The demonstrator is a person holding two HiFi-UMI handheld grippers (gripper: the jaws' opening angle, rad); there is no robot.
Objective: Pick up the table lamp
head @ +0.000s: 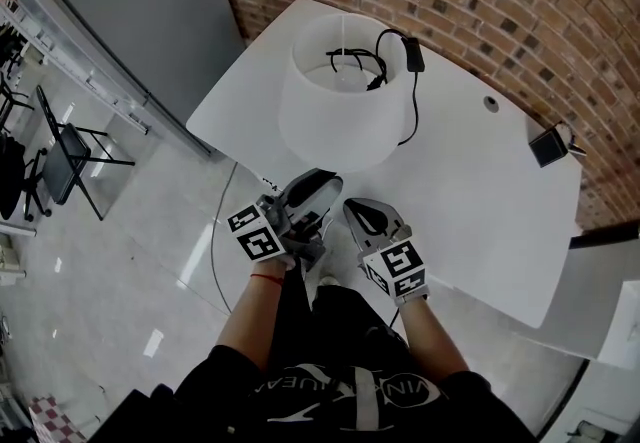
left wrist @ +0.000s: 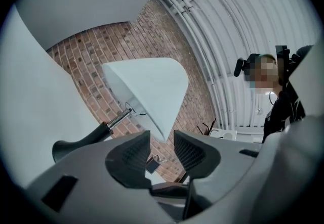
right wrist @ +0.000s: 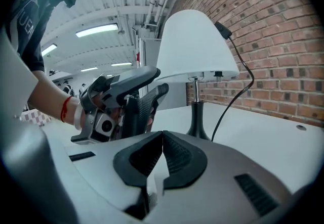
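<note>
The head view shows only the shade of the white-shaded table lamp (head: 335,91), standing on the white table (head: 480,201) just beyond both grippers. The right gripper view shows its black stem (right wrist: 195,109). The left gripper (left wrist: 162,148) has its fingers wide and empty. The right gripper (right wrist: 161,143) has its fingers pressed together, holding nothing.

White block lettering runs across the person's black shirt (head: 340,401) at the bottom edge of the head view; it appears upside down, and only fragments resembling "UEA" and "VIN" come through. In the upper left of the right gripper view, the same black shirt's sleeve (right wrist: 28,20) shows white letters that look like "UEA". The cubes on the left gripper (head: 312,183) and right gripper (head: 358,211) carry black-and-white square markers (head: 257,243) with coded block patterns.
</note>
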